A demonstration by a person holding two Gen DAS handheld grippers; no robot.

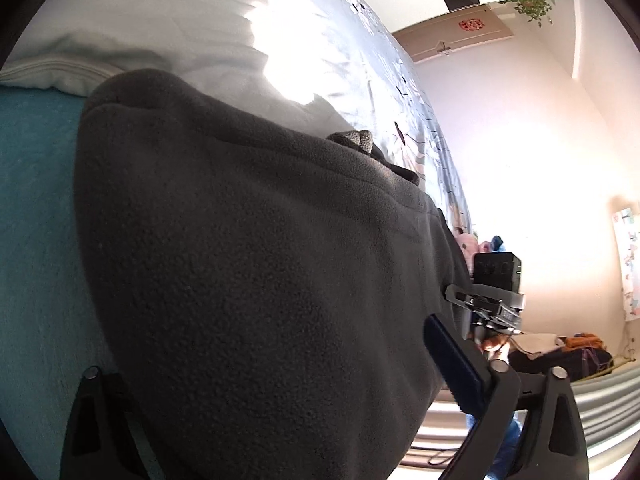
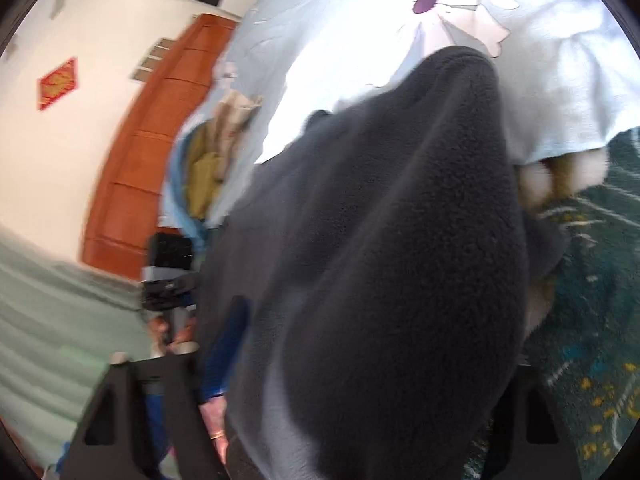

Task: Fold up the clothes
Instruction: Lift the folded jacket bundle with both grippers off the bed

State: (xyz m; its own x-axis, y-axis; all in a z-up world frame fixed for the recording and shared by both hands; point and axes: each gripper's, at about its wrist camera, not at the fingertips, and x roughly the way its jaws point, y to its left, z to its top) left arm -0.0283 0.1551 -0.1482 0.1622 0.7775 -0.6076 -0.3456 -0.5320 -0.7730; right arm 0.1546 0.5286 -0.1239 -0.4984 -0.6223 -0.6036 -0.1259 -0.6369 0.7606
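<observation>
Across the centre of the left view, the fleece (image 1: 248, 272) fills our left gripper (image 1: 280, 392), fingers apart around it but grip unclear. In the right view, the right gripper (image 2: 344, 392) likewise; we should keep both edges level.

The grey garment (image 1: 248, 264) is thick fleece, matt and nubbly all over. Under it the bed sheet (image 2: 560, 92) looks like smooth, pale printed cotton, and the door (image 2: 160, 140) behind is glossy reddish wood.
</observation>
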